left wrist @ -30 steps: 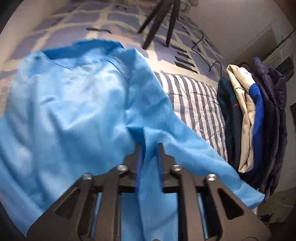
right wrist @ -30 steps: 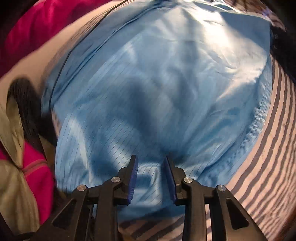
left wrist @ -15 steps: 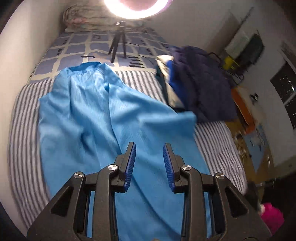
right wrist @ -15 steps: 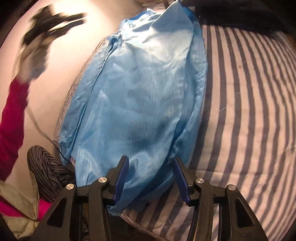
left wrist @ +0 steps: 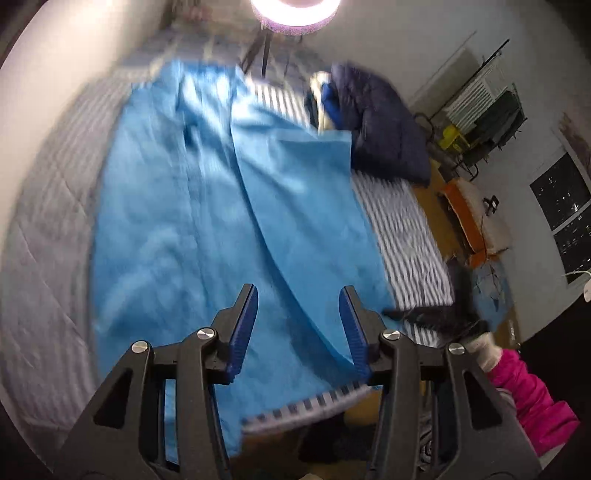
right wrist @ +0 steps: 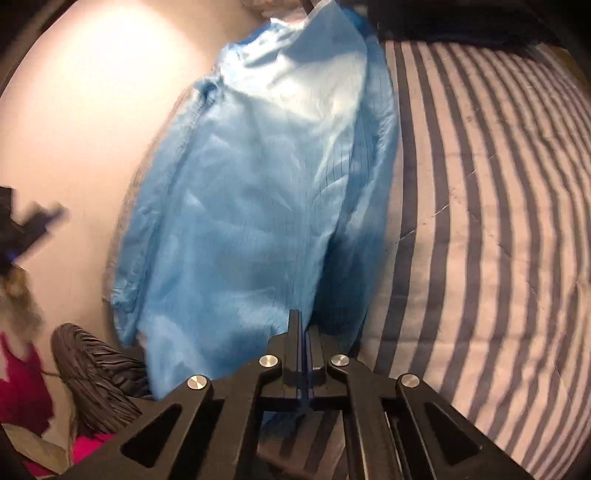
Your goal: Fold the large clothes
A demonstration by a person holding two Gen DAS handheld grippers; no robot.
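A large light-blue garment lies spread lengthwise on the striped bed, one panel folded over along a diagonal crease. My left gripper hovers high above the garment's near end. Its jaws are opening, with nothing between them. In the right wrist view the same garment runs away along the wall. My right gripper is shut on the garment's near hem at the bed's edge, and the cloth bunches into its tips. The blurred dark shape in the left wrist view is the right gripper, down at that hem.
The striped bedcover stretches to the right of the garment. A pile of dark clothes lies at the far right of the bed. A ring light on a tripod stands at the head. A pink sleeve shows at the right, with floor clutter beyond.
My left gripper let go of the blue cloth, drew back and up, and its jaws widened. My right gripper rolled and closed on the hem at the near edge.
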